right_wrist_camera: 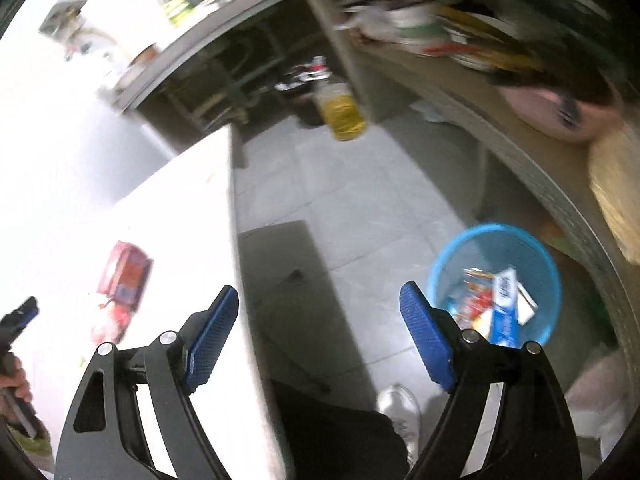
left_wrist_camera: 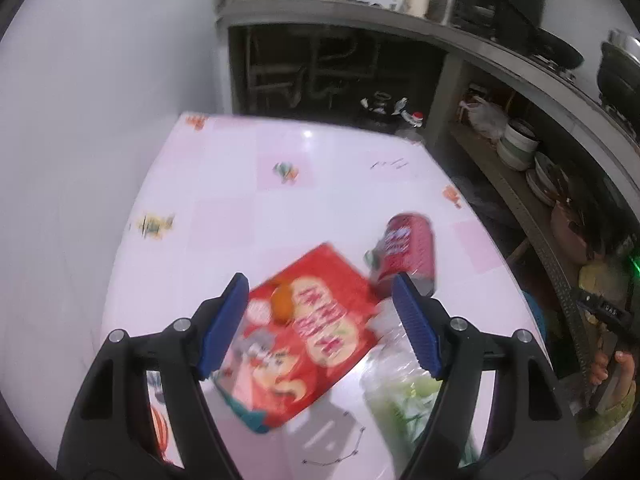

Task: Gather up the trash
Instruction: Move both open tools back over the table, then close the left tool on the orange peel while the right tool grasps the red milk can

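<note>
Trash pickup is mid-run, judging by the bin: blue wastebasket [right_wrist_camera: 496, 280] on the floor beside the table already holds a blue-white carton and some coloured wrappers, while more litter sits on the pink-checked tabletop [left_wrist_camera: 320, 184].

Left gripper [left_wrist_camera: 320, 320] hangs over the table w/ jaws spread, nothing pinched. Below and between its blue pads in that view lies a flat red snack packet [left_wrist_camera: 316, 344] w/ cartoon print. Just past the packet's far corner is a dark red can-like wrapper [left_wrist_camera: 404, 248], too blurred to name better. A clear plastic bag w/ green stuff inside [left_wrist_camera: 400, 396] lies near the right pad, partly hidden by the finger.

Right gripper [right_wrist_camera: 320, 336] is also released and empty, over the table edge w/ the floor below; the basket is off to its right side. A silver shoe [right_wrist_camera: 400, 412] and dark trouser leg show near the bottom.

Step in hand, as I read it: left is lined up for the next grab, prob. the red packet. Next move calls for dropping down, getting one pad under or against the packet's edge since it lies flat, then closing. Thin foil may slide on the glossy top, so a grip at a raised corner looks safer. Then carry over the table edge to the basket.
</note>
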Available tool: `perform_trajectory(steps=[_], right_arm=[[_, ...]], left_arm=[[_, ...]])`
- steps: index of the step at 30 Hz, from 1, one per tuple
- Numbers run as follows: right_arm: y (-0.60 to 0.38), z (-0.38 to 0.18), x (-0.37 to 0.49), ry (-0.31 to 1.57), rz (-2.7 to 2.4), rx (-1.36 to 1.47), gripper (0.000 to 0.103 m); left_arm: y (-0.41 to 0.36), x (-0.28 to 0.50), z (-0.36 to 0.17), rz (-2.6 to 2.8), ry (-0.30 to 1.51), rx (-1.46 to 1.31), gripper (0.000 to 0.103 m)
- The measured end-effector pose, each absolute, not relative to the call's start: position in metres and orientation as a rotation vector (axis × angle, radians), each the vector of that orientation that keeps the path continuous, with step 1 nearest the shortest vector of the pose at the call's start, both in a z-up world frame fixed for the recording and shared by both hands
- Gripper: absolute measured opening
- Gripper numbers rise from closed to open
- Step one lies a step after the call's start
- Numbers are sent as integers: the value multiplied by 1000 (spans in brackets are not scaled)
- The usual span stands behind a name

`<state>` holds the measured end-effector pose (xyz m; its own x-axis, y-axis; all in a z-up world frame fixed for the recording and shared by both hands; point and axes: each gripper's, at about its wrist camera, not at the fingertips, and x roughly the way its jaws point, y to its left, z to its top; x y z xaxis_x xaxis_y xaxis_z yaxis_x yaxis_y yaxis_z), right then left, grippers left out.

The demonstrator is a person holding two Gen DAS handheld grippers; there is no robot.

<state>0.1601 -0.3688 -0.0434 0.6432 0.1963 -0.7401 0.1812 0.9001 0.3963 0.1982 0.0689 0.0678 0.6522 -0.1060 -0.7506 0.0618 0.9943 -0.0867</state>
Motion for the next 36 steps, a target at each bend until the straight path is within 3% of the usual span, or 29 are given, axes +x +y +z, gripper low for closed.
perform_trajectory(steps=[4,13,23,36], right_arm=[[-329,-35,173,904,110,455,80],[-255,-29,205,1026,301,532,80],[-192,-51,278,1191,423,650,80],[-149,-78,324,1317,409,667,81]], left_arm=[[79,204,41,-110,886,-54,69],[73,242,-24,-91,958,27,46],[77,261,-53,-57,975,71,21],[86,258,-61,-93,949,27,13]])
